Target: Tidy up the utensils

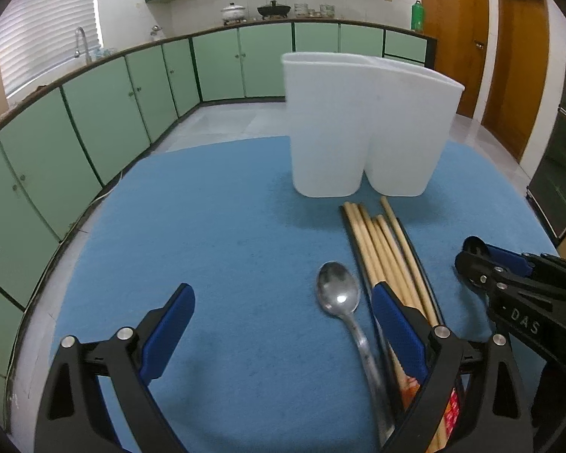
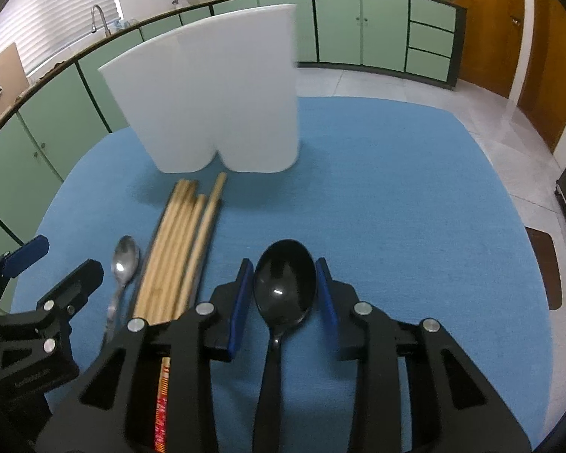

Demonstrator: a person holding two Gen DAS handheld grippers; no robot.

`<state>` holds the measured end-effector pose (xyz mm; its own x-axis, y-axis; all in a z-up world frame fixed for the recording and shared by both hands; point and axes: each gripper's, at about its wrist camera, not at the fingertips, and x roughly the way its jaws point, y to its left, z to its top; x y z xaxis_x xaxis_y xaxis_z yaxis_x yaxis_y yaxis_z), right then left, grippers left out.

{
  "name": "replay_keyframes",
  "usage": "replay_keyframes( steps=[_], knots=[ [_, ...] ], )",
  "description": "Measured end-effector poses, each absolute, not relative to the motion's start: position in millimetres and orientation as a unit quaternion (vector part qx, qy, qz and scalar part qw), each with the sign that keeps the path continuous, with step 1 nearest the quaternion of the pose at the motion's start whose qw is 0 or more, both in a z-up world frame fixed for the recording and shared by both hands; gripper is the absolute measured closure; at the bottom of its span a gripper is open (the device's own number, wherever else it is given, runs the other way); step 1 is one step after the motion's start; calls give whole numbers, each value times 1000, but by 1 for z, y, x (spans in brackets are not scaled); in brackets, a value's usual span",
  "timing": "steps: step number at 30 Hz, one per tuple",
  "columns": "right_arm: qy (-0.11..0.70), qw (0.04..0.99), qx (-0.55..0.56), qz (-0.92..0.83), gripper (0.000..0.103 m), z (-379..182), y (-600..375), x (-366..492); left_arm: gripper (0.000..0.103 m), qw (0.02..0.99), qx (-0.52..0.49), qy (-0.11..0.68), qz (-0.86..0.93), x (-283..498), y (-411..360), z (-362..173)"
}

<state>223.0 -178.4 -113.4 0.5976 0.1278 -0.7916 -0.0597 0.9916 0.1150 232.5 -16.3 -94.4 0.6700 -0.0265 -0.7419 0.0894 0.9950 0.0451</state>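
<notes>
Blue-padded fingers [image 2: 240, 302] of the right gripper [image 2: 285, 294] were seen flanking the bowl of a black plastic spoon [image 2: 285, 283], which lay bowl-up on the blue table mat [image 2: 396, 207]. The left pad was just beside or touching the bowl's edge, while a thin gap could be made out at the right pad; a firm clamp could not be confirmed. The spoon's handle ran back between the jaws toward the camera.

A bundle of wooden chopsticks [image 2: 177, 249] was laid just to the left of the black spoon, its tips pointing at a white two-compartment utensil holder [image 2: 215, 98], which stood upright on the mat beyond them. A metal spoon [image 2: 122, 264] was placed beside the chopsticks, on their far side from the black spoon.

The left gripper [image 1: 283, 309] was held over the metal spoon [image 1: 339, 298] with its fingers wide apart and nothing clamped; one pad [image 1: 392, 324] was positioned above the chopsticks [image 1: 388, 256], the spoon's bowl lying between the jaws. The holder [image 1: 358, 124] was seen beyond the chopstick tips.
</notes>
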Motion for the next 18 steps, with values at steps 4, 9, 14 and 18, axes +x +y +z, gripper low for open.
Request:
replay_keyframes(
  steps=[4, 9, 14, 18],
  knots=[
    [443, 894, 39, 53, 71, -114, -180, 224, 10, 906, 37, 420, -25, 246, -23, -101],
    [441, 895, 38, 53, 71, -117, -181, 222, 10, 897, 37, 440, -13, 266, -23, -107],
    [441, 895, 39, 55, 70, -120, -186, 220, 10, 887, 26, 461, -11, 284, -20, -112],
    [445, 893, 32, 56, 70, -120, -184, 221, 13, 885, 10, 465, -17, 292, -15, -113]
  ],
)
